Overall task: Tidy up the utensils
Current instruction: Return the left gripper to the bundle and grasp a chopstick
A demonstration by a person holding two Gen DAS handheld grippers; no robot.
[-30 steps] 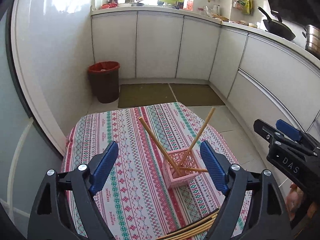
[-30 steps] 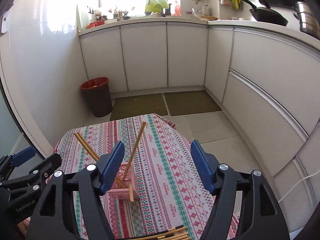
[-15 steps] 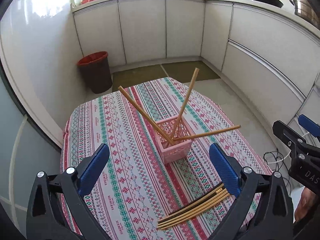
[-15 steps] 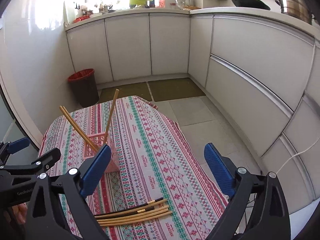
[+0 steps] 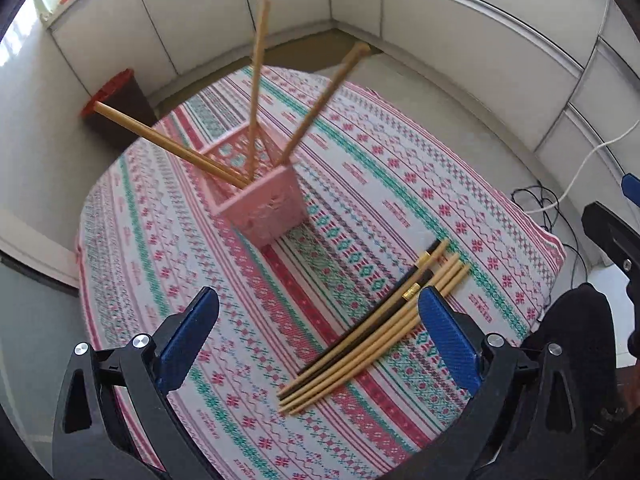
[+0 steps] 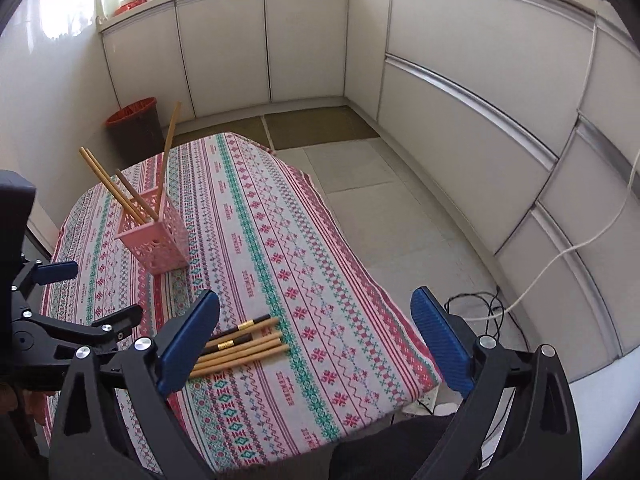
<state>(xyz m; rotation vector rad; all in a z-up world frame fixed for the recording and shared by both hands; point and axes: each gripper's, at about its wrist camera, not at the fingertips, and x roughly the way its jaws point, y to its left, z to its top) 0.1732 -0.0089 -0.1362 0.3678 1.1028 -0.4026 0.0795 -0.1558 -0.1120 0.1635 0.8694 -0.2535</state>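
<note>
Chopsticks (image 5: 372,328) lie loose on my desk (image 5: 168,264); four already stand in the pink holder (image 5: 260,204). My left tool (image 5: 316,332) and right tool (image 6: 316,336) gape wide, empty.

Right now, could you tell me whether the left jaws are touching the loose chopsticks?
Cannot tell: in the left wrist view the left gripper is open, one pad overlapping the chopsticks.

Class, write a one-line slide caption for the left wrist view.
Open left gripper above loose bamboo and black chopsticks on patterned tablecloth; pink plastic lattice holder behind.

Your left gripper (image 5: 318,330) and right gripper (image 6: 316,330) both point steeply downward, jaws spread wide, nothing between the pads.
</note>
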